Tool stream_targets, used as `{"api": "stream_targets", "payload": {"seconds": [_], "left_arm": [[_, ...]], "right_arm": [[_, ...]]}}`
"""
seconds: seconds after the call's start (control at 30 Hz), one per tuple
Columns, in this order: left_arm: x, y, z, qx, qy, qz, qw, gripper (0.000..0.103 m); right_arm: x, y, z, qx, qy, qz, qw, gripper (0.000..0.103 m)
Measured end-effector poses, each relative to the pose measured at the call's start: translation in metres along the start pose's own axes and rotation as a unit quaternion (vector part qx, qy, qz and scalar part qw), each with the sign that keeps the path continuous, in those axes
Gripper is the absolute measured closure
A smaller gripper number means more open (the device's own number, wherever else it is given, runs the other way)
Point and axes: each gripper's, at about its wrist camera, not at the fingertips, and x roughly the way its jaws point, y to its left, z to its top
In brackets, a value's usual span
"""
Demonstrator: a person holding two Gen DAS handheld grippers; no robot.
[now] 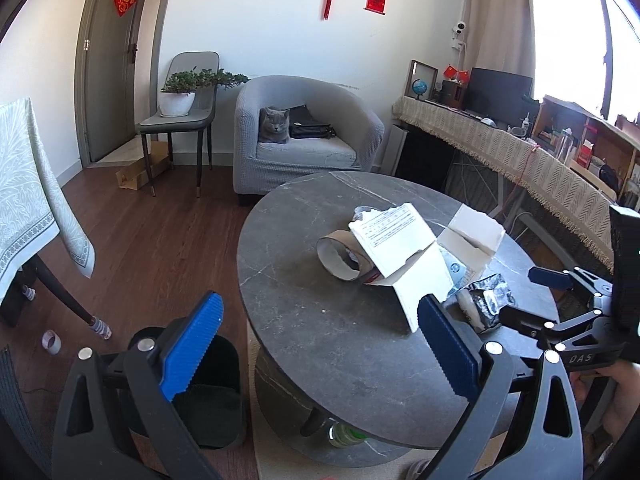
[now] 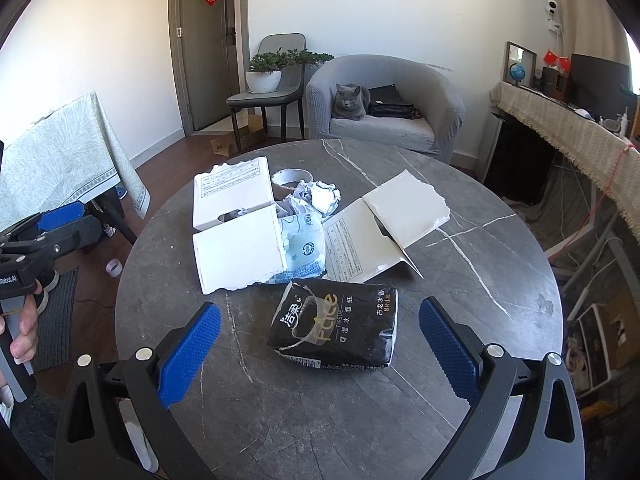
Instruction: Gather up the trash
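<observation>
Trash lies on a round dark stone table (image 2: 460,312): two torn white cardboard box pieces (image 2: 236,236) (image 2: 384,224), a blue-and-white plastic wrapper (image 2: 302,246), crumpled paper (image 2: 324,196), a paper ring (image 2: 288,178) and a black tissue pack (image 2: 336,324). My right gripper (image 2: 320,320) is open, and the tissue pack lies between its blue fingers, untouched. My left gripper (image 1: 320,304) is open and holds nothing, hovering over the table's near edge short of the box pieces (image 1: 396,236) and a cardboard ring (image 1: 340,258). The tissue pack (image 1: 486,300) shows at the right there.
A black bin (image 1: 212,392) stands on the floor left of the table. A grey cat (image 1: 274,124) sits in a grey armchair (image 1: 360,120) behind. A cloth-covered table (image 1: 24,208) is at the left, a fringed desk (image 1: 500,148) at the right. A bottle (image 1: 344,434) lies under the table.
</observation>
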Motion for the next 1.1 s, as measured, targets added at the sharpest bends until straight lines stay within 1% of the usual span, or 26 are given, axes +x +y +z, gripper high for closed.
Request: {"api": "stream_targets", "payload": {"seconds": [0.1,0.13,0.17,0.3,0.37,0.5,0.57,0.63,0.67,0.77,0.83,0.87,0.93,1.03,1.1], "left_arm": [[0.005,-0.003,0.001,-0.014,0.005,-0.027,0.9995,0.009],[0.008,-0.004,0.002,-0.020,0.010,-0.039,0.9990,0.016],[0.011,-0.004,0.002,-0.026,0.016,-0.051,0.9982,0.025],[0.026,-0.010,0.000,-0.050,0.039,-0.091,0.9938,0.037],[0.033,-0.017,-0.001,-0.050,0.049,-0.106,0.9919,0.044],[0.049,-0.031,-0.005,-0.041,0.071,-0.118,0.9896,0.047],[0.060,-0.035,-0.007,-0.045,0.088,-0.130,0.9866,0.052],[0.068,-0.037,-0.009,-0.050,0.100,-0.136,0.9843,0.052],[0.072,-0.038,-0.009,-0.053,0.104,-0.140,0.9832,0.054],[0.082,-0.038,-0.007,-0.065,0.114,-0.149,0.9802,0.059],[0.089,-0.038,-0.006,-0.075,0.121,-0.156,0.9774,0.061],[0.092,-0.037,-0.006,-0.079,0.123,-0.158,0.9766,0.063],[0.097,-0.035,-0.006,-0.082,0.128,-0.156,0.9760,0.065],[0.104,-0.035,-0.008,-0.092,0.134,-0.167,0.9724,0.066],[0.108,-0.035,-0.007,-0.097,0.138,-0.175,0.9701,0.073]], "right_arm": [[0.001,0.000,-0.001,0.001,0.005,0.005,1.000,0.003],[0.001,-0.001,-0.002,0.002,0.005,0.006,1.000,0.003],[0.001,-0.002,-0.002,0.003,0.005,0.005,1.000,0.003],[0.003,-0.004,-0.003,0.005,0.010,0.000,1.000,0.003],[0.005,-0.005,-0.005,0.005,0.013,-0.002,1.000,0.003],[0.006,-0.008,-0.007,0.004,0.015,-0.003,1.000,0.003],[0.005,-0.011,-0.007,0.004,0.015,-0.007,1.000,0.003],[0.005,-0.015,-0.007,0.005,0.016,-0.009,1.000,0.003],[0.006,-0.017,-0.006,0.006,0.016,-0.010,1.000,0.003],[0.009,-0.021,-0.005,0.007,0.019,-0.008,1.000,0.004],[0.010,-0.020,-0.004,0.001,0.021,-0.006,1.000,0.009],[0.011,-0.019,-0.004,-0.002,0.022,-0.006,1.000,0.009],[0.012,-0.018,-0.004,-0.007,0.022,-0.002,1.000,0.010],[0.016,-0.014,-0.004,-0.008,0.024,-0.002,1.000,0.010],[0.020,-0.011,-0.004,-0.011,0.029,-0.006,0.999,0.010]]}}
